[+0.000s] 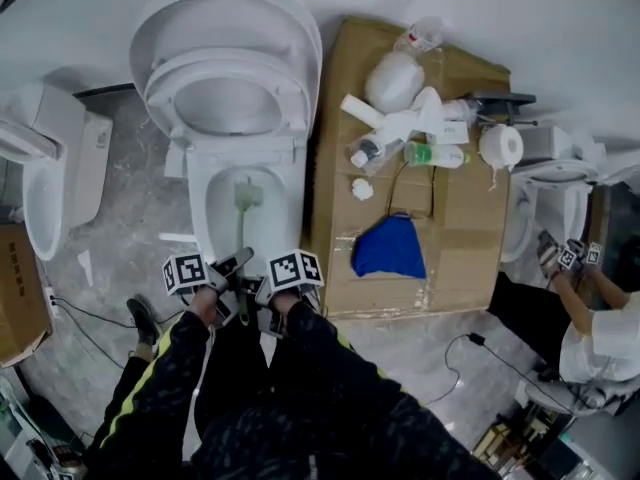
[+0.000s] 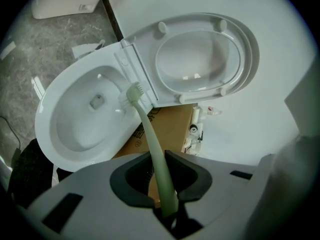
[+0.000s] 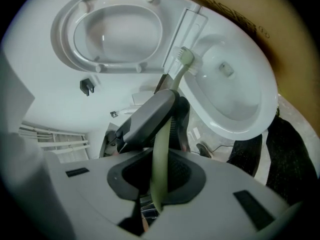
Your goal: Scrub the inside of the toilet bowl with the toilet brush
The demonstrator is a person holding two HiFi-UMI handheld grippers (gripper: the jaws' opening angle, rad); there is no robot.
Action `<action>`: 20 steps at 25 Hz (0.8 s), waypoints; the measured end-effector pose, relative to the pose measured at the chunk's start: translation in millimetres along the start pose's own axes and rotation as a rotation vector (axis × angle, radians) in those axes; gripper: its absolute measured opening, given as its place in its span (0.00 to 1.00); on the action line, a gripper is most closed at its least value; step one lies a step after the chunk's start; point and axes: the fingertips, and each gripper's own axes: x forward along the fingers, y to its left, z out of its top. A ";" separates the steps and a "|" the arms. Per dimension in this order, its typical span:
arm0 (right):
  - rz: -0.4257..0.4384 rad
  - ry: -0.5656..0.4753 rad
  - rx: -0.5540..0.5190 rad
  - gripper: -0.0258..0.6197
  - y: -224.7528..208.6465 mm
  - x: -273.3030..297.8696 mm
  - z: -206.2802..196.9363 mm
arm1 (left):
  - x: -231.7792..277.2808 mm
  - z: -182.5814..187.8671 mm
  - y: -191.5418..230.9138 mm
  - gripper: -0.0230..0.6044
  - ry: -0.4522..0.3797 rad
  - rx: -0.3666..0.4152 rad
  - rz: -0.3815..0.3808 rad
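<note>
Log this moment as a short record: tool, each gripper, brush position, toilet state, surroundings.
tool: toilet brush, pale green
left: left gripper shut on the brush handle
right: right gripper shut on the handle, nearer its end than the left
position: brush head inside the toilet bowl, at the rear by the hinge
toilet: seat and lid both raised
beside: cardboard with blue cloth and bottles
</note>
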 end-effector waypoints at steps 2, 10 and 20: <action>-0.004 0.009 -0.019 0.12 13.8 -6.8 -11.8 | -9.7 -5.2 -14.7 0.15 -0.021 0.017 -0.026; -0.008 0.049 -0.085 0.12 54.6 -29.8 -40.5 | -36.8 -22.6 -61.7 0.15 -0.080 0.021 -0.054; 0.009 0.053 -0.137 0.12 72.1 -47.6 -74.2 | -55.9 -52.8 -88.5 0.15 -0.089 0.069 -0.080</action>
